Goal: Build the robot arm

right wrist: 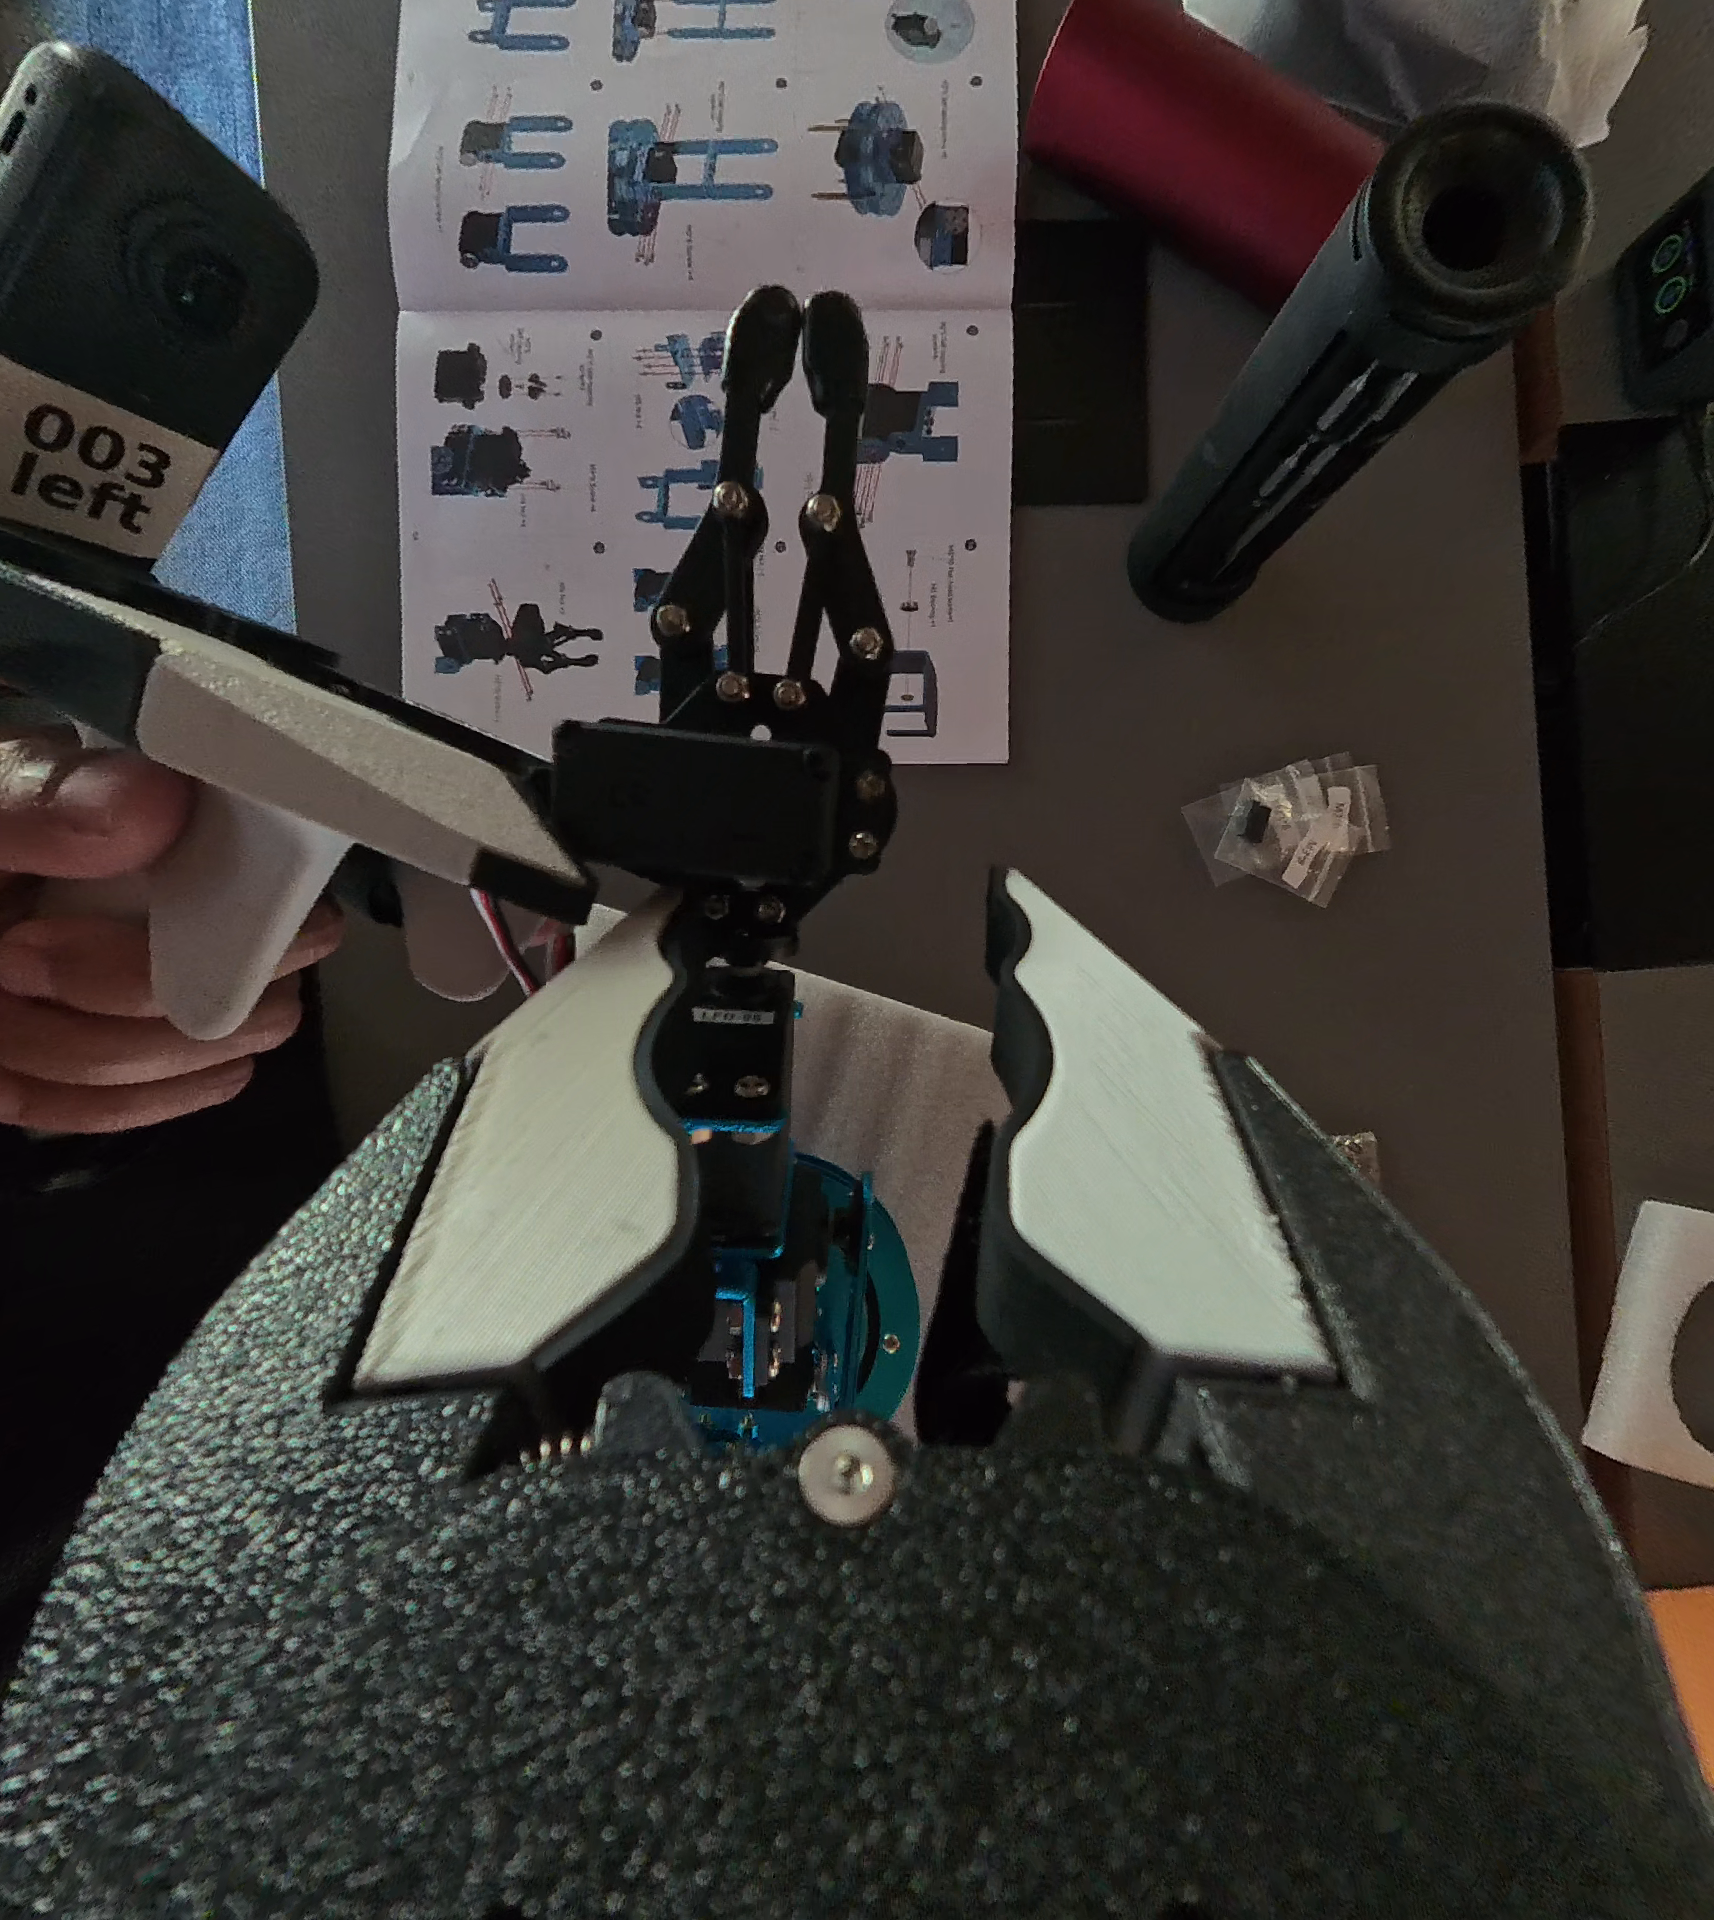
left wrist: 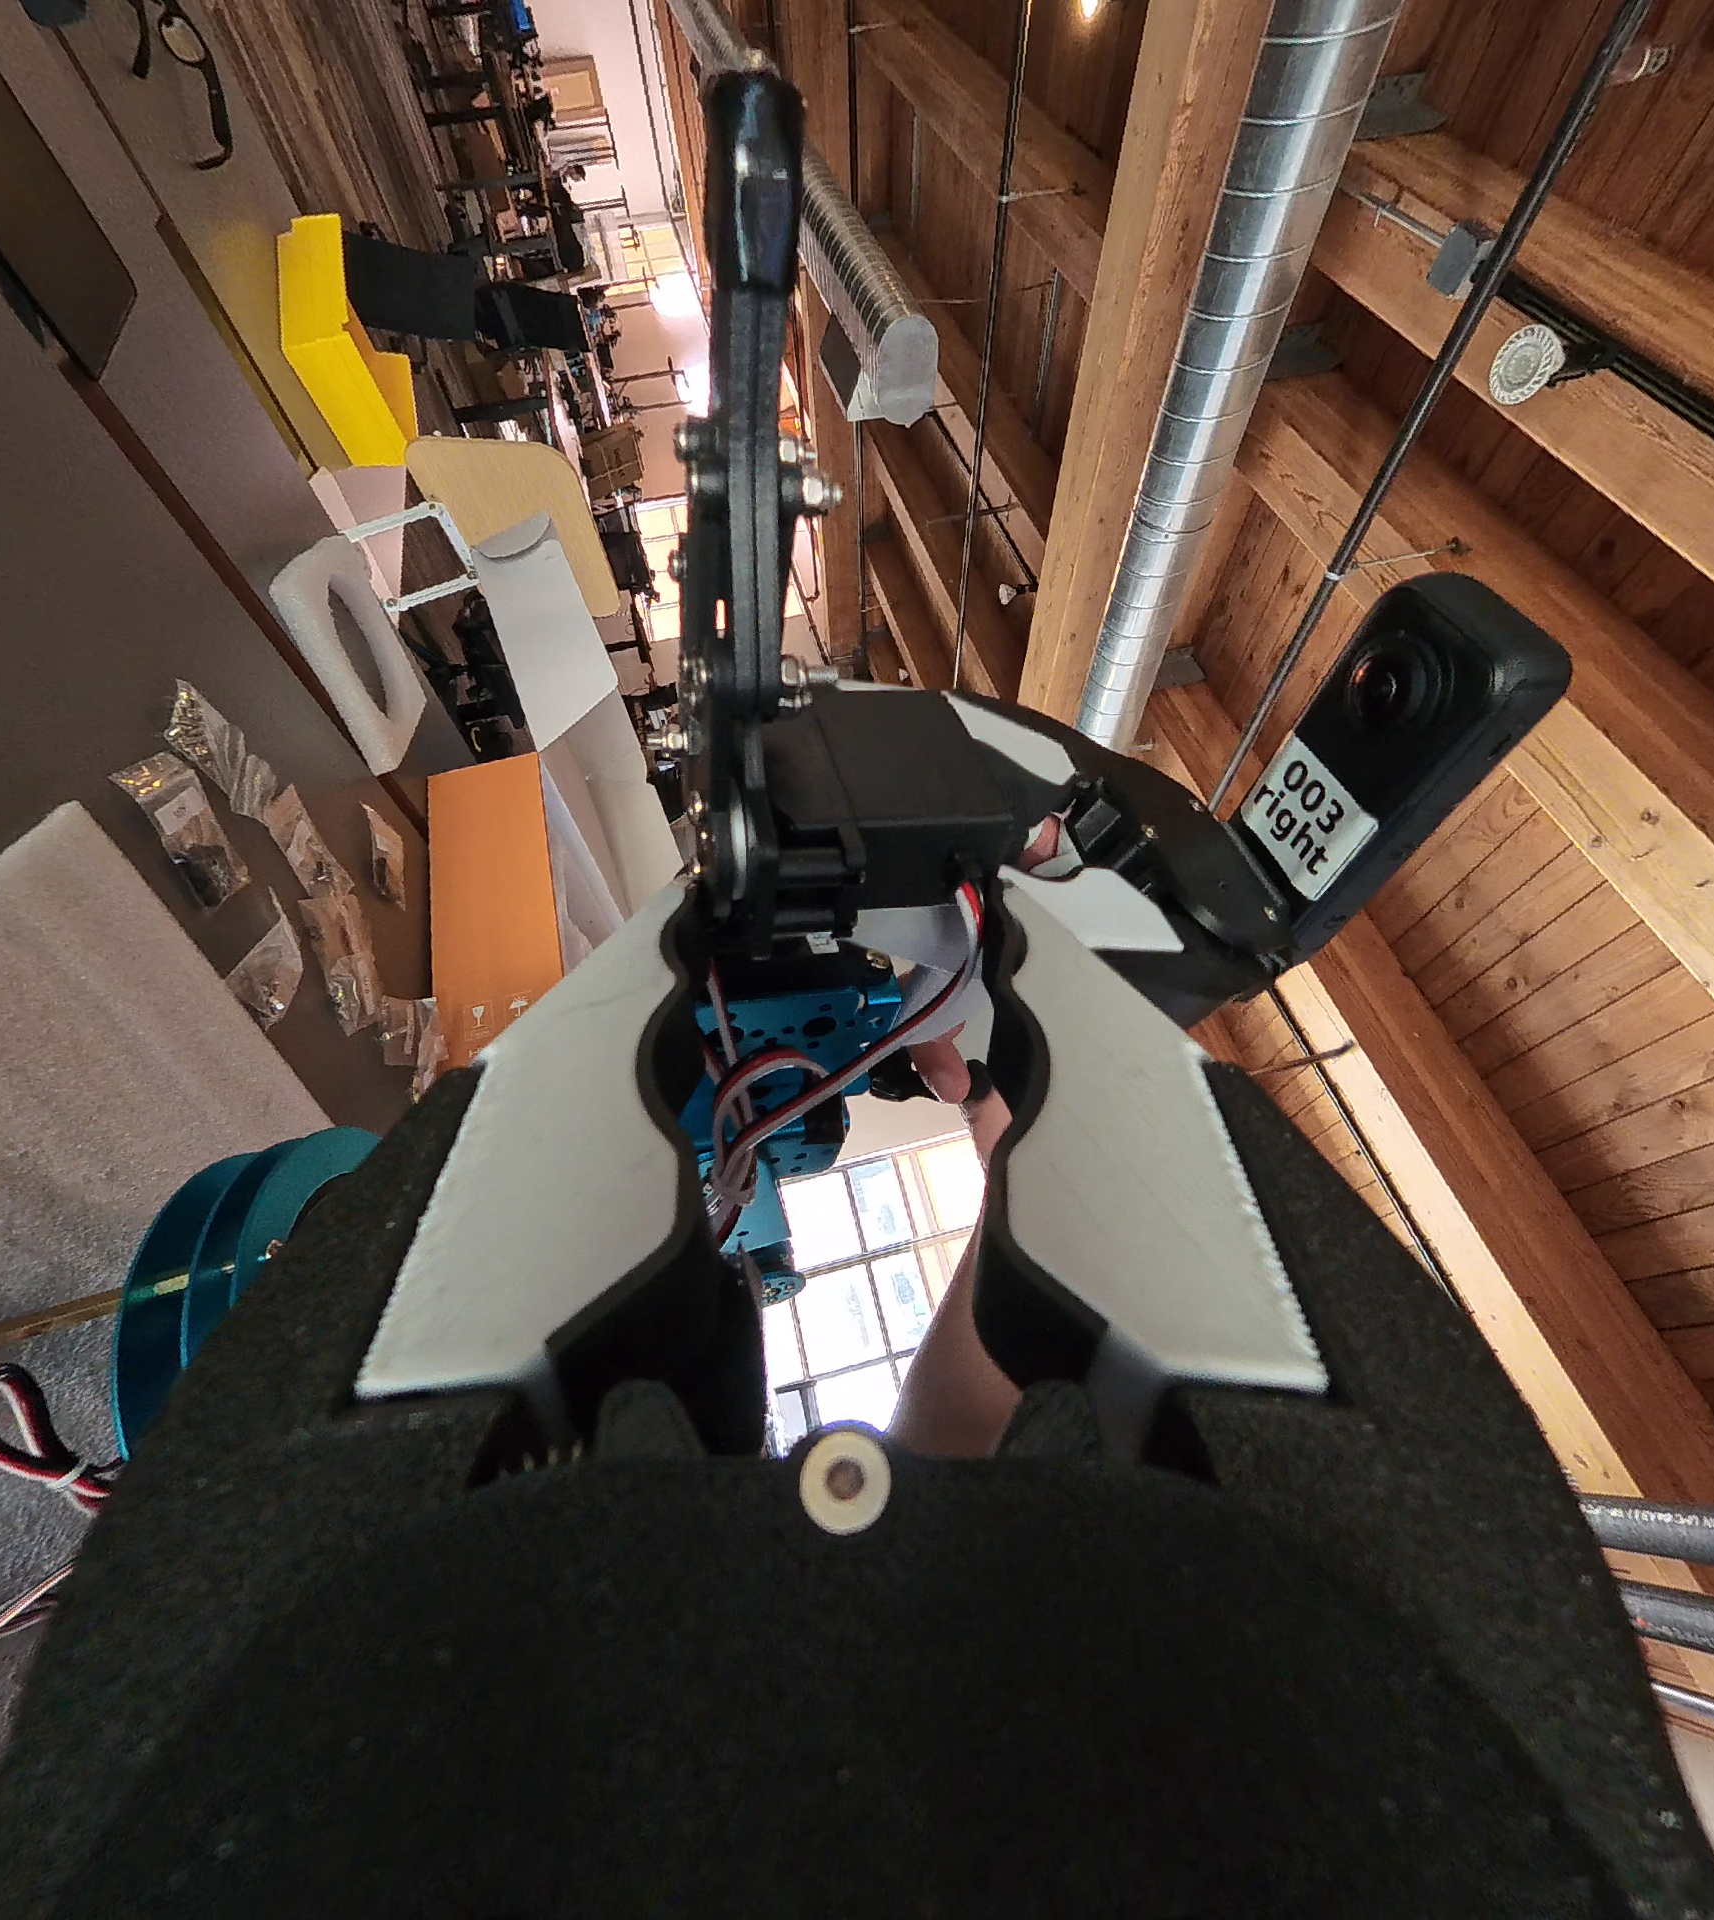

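Right gripper [right wrist: 832,940]: jaws apart around the toy arm [right wrist: 744,790], frame centre.
Left gripper [right wrist: 562,873]: touching its black motor.

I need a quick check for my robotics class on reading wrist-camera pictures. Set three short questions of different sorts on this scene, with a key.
1. True or false: in the right wrist view, the two tips of the small black claw stand close together.
2. What lies flat on the grey table behind that claw? A. an open instruction booklet with diagrams; B. a keyboard; C. a dinner plate.
3. Fill the gap: the round base under the small arm is ____ in colour.

Key: 1 true; 2 A; 3 blue.
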Demonstrator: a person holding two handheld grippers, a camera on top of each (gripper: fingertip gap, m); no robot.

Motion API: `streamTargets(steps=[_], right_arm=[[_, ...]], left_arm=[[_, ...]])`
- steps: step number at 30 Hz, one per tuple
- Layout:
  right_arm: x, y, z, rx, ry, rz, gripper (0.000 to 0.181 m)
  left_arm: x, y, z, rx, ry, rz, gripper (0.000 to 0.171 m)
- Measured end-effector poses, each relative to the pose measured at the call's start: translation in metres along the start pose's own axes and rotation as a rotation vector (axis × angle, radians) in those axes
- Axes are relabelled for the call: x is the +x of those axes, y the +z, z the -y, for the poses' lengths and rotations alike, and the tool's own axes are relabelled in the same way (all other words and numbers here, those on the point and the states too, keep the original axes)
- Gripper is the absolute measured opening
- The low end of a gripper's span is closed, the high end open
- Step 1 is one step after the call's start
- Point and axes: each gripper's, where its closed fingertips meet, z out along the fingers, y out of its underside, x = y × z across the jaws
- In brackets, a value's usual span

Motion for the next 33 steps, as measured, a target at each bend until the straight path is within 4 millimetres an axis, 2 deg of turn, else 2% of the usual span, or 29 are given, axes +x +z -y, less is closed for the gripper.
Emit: streamTargets(steps=[11,14,21,24,28,33], right_arm=[[0.0014,0.0003,-0.0008,0.000,0.011,-0.010,0.058],[0.0021,-0.0035,0.0030,0.035,0.029,-0.002,0.049],[0.0031,0.0015,-0.0020,0.001,0.030,-0.016,0.060],[0.0039,-0.0015,0.0029,0.043,0.039,-0.018,0.050],[-0.0037,-0.0031,-0.0017,0.027,0.029,0.008,0.050],[-0.0010,0.0013,0.0003,0.016,0.026,-0.020,0.051]], left_arm=[[-0.0003,-0.0004,0.0006,0.002,0.000,0.001,0.052],[-0.0006,-0.0004,0.0006,0.001,-0.001,0.000,0.052],[-0.0007,-0.0004,0.0012,0.006,0.001,0.003,0.052],[-0.0008,-0.0003,0.0009,0.003,0.001,0.002,0.052],[-0.0005,-0.0005,0.0005,0.003,0.002,0.002,0.052],[0.0000,0.0002,-0.0003,0.006,0.011,0.006,0.052]])
